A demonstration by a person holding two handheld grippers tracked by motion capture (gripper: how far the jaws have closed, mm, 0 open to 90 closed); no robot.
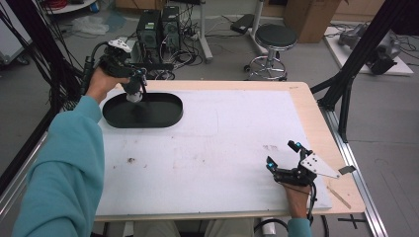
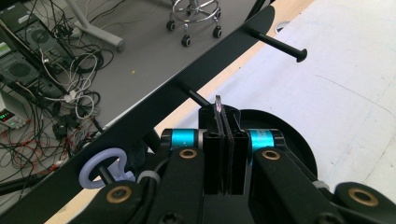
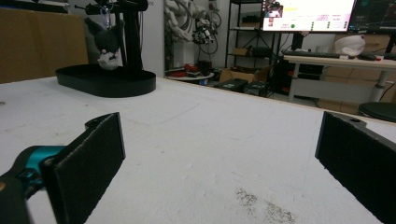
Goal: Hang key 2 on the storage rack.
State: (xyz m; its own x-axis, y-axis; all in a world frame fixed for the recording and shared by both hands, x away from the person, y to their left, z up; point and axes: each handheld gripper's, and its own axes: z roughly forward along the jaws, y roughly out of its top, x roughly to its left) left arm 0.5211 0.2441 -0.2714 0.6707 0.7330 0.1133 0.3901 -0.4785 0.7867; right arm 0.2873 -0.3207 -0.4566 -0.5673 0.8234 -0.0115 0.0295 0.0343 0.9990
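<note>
A small metal ring [image 2: 217, 103] is pinched between the closed jaws of the left gripper [image 2: 224, 122]; only its upper arc comes out above the pads. In the right gripper view a plush keychain [image 3: 107, 43], dark with a pale face, hangs at the black stand [image 3: 133, 37], near the top of its post. The stand rises from an oval black tray [image 1: 168, 114] that lies at the far left corner of the table [image 1: 306, 106]. In the high view the left gripper [image 1: 134, 91] is above the far part of this tray, with the pale part of the keychain [image 1: 133, 97] just under it.

In the left gripper view a black bar of the stand [image 2: 154, 109] crosses the picture slantwise, with a long peg [image 2: 275, 43] standing out of it, and a pale lilac clasp [image 2: 100, 167] sits on a peg near the lower left.

The right gripper [image 1: 282, 156] rests near the near right corner of the table, well apart from the tray. Its jaws stand wide apart with nothing between them; the pads [image 3: 88, 163] are just above the white surface.
</note>
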